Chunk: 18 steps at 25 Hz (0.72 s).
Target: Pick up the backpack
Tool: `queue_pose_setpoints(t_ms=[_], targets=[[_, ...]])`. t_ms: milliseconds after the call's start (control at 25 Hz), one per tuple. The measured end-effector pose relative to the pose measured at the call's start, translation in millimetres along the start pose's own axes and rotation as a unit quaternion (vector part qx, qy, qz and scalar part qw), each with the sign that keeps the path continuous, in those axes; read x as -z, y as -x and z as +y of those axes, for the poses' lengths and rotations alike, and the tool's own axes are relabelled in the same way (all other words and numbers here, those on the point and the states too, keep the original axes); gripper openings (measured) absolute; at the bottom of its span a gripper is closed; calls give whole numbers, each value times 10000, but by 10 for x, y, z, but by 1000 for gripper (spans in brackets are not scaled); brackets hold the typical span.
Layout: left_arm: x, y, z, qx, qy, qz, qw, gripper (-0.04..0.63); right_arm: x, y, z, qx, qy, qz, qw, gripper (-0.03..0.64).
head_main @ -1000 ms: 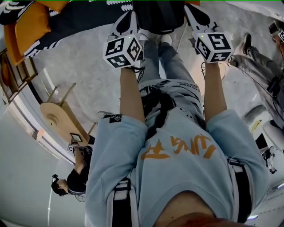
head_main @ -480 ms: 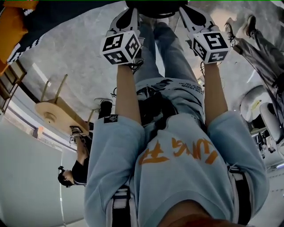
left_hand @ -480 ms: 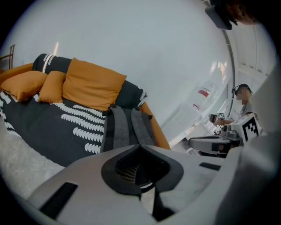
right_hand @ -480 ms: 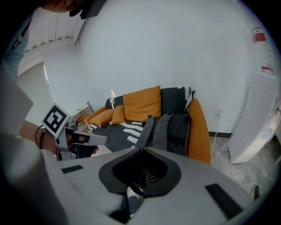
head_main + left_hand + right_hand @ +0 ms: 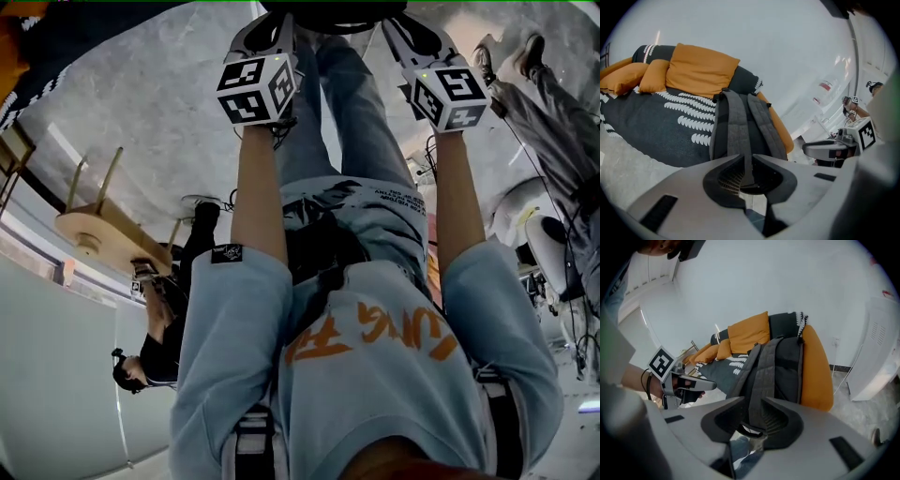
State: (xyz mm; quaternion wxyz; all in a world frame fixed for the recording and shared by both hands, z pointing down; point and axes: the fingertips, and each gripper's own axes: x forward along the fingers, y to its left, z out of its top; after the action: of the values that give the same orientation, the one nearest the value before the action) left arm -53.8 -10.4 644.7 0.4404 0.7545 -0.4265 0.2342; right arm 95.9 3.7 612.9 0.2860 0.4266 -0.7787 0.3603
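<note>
The dark backpack (image 5: pixel 740 117) with grey straps hangs in front of an orange and black bed. In the head view only its black bottom (image 5: pixel 323 11) shows at the top edge, between the two marker cubes. My left gripper (image 5: pixel 746 161) is shut on one grey strap (image 5: pixel 739 126). My right gripper (image 5: pixel 757 404) has the other grey strap (image 5: pixel 764 376) between its jaws; they are opening, and both still touch the strap. Both grippers point downward, left gripper (image 5: pixel 267 37) and right gripper (image 5: pixel 412 37) side by side above the person's legs.
A bed with a dark patterned cover (image 5: pixel 661 117) and orange pillows (image 5: pixel 701 68) stands behind the backpack. A wooden stool (image 5: pixel 94 225) and a seated person (image 5: pixel 150 347) are at the left. Another person's legs (image 5: pixel 534 84) and white equipment (image 5: pixel 553 244) are at the right.
Both grippers have sunk with the backpack still hanging between them. The bed has slid almost out of the head view's upper left, and more bare floor shows.
</note>
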Motion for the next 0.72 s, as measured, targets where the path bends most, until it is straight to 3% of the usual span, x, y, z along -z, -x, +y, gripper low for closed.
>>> queue_pose_setpoints(t_ms=[80, 160, 280, 480, 720], targets=[[103, -65, 57, -5, 22, 160, 9999, 26, 137, -98, -31, -61, -5, 201, 9998, 198], [212, -143, 93, 74, 68, 324, 9994, 36, 266, -180, -66, -69, 31, 387, 9992, 206], [367, -272, 161, 176, 127, 586, 9980, 204, 391, -320, -110, -50, 80, 560, 9984, 222], [519, -452, 210, 200, 32, 861, 9961, 249, 456, -521, -191, -58, 180, 698, 9974, 236], [531, -569, 312, -83, 29, 1024, 9947, 265, 599, -730, -209, -244, 282, 1016, 9941, 238]])
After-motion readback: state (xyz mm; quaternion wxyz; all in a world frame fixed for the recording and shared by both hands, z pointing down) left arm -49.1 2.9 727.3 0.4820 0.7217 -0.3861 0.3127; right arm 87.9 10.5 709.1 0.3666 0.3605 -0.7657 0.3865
